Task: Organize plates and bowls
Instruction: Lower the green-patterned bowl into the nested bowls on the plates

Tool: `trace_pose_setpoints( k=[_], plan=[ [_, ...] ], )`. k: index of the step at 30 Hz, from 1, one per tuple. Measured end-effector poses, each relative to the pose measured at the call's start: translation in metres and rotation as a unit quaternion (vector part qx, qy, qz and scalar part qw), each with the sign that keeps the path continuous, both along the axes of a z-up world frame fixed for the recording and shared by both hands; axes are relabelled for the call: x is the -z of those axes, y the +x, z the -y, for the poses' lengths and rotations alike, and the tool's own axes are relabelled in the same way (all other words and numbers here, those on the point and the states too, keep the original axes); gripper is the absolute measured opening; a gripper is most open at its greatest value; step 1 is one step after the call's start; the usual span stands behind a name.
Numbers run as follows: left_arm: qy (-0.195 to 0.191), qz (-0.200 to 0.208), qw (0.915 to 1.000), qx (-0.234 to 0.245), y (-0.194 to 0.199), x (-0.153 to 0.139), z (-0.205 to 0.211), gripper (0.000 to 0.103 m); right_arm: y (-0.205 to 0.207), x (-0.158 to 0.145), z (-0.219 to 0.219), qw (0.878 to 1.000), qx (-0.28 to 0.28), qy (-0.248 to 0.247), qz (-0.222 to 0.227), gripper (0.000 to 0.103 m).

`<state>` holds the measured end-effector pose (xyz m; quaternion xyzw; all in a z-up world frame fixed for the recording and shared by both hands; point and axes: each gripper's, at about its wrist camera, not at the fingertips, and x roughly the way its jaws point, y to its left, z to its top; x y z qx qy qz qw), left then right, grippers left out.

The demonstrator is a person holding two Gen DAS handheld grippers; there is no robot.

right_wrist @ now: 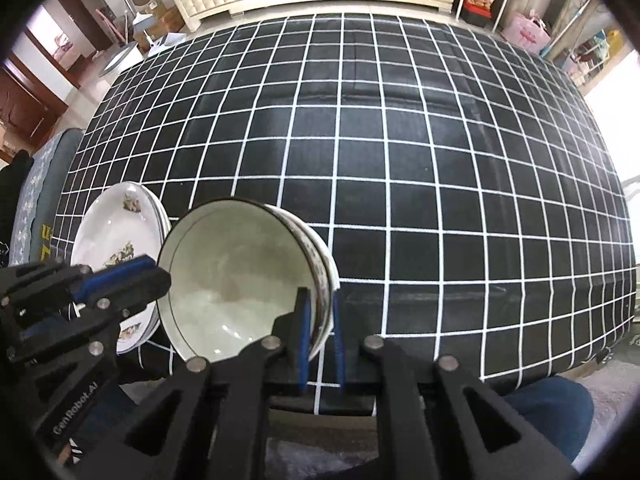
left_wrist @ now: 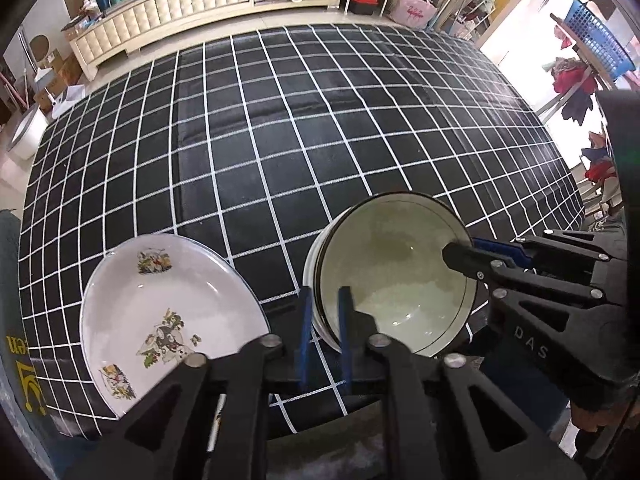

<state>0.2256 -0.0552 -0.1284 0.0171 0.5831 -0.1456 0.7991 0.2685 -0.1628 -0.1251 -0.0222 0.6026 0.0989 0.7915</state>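
Note:
A stack of white bowls (left_wrist: 392, 280) (right_wrist: 232, 264) with a thin dark rim line sits near the front edge of the black checked table (left_wrist: 300, 140) (right_wrist: 400, 160), tipped toward the cameras. My left gripper (left_wrist: 324, 312) (right_wrist: 156, 276) is shut on the stack's left rim, one blue pad inside and one outside. On the opposite side, my right gripper (right_wrist: 319, 312) (left_wrist: 460, 254) is shut on the right rim in the same way. Just left of the bowls lies a stack of white plates (left_wrist: 168, 300) (right_wrist: 116, 232) with cartoon prints.
A cream tufted cabinet (left_wrist: 180, 4) and a pink bag (left_wrist: 418, 10) stand beyond the table's far edge. A blue basket (left_wrist: 596, 40) is at the upper right. A grey-blue seat (right_wrist: 40, 184) is by the table's left side, and a person's leg in jeans (right_wrist: 548, 412) is at the front.

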Motion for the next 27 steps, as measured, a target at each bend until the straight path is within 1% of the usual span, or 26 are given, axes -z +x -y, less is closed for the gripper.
trace_pose_setpoints(
  k=[1, 2, 3, 4, 6, 7, 9, 13, 15, 19, 27],
  plan=[
    [0.0, 0.004, 1.0, 0.002, -0.001, -0.003, -0.001, 0.022, -0.002, -0.003, 0.001, 1.0, 0.001, -0.004, 0.005, 0.021],
    [0.001, 0.008, 1.0, 0.002, -0.002, -0.005, -0.002, 0.028, -0.003, -0.005, 0.002, 1.0, 0.002, -0.004, 0.011, 0.024],
    [0.001, 0.015, 0.9999, 0.001, -0.002, -0.008, -0.003, 0.033, -0.004, -0.008, 0.003, 1.0, 0.004, -0.005, 0.016, 0.032],
    [0.0, 0.018, 0.9998, 0.0, -0.003, -0.011, -0.004, 0.034, -0.006, -0.011, 0.005, 1.0, 0.007, -0.005, 0.023, 0.042],
    [-0.005, 0.022, 0.9998, -0.001, -0.004, -0.014, -0.008, 0.037, -0.01, -0.02, 0.009, 0.999, 0.02, -0.006, 0.039, 0.051],
    [-0.007, 0.024, 0.9997, -0.001, -0.004, -0.016, -0.01, 0.04, -0.013, -0.024, 0.012, 0.999, 0.023, -0.003, 0.048, 0.053],
    [-0.015, 0.033, 0.9993, -0.002, -0.007, -0.02, -0.016, 0.052, -0.017, -0.03, 0.015, 0.998, 0.027, 0.006, 0.056, 0.057],
    [-0.02, 0.053, 0.9983, 0.009, -0.016, -0.027, -0.025, 0.061, -0.027, -0.04, 0.02, 0.997, 0.026, 0.015, 0.067, 0.061],
    [-0.024, 0.054, 0.9982, 0.007, -0.019, -0.028, -0.03, 0.064, -0.031, -0.042, 0.021, 0.997, 0.027, 0.02, 0.073, 0.062],
    [-0.036, 0.044, 0.9984, 0.001, -0.024, -0.024, -0.038, 0.064, -0.036, -0.039, 0.023, 0.996, 0.036, 0.033, 0.071, 0.062],
    [-0.085, 0.015, 0.9963, 0.004, -0.023, -0.004, -0.046, 0.064, -0.039, -0.025, 0.023, 0.995, 0.06, 0.061, 0.056, 0.062]
  ],
)
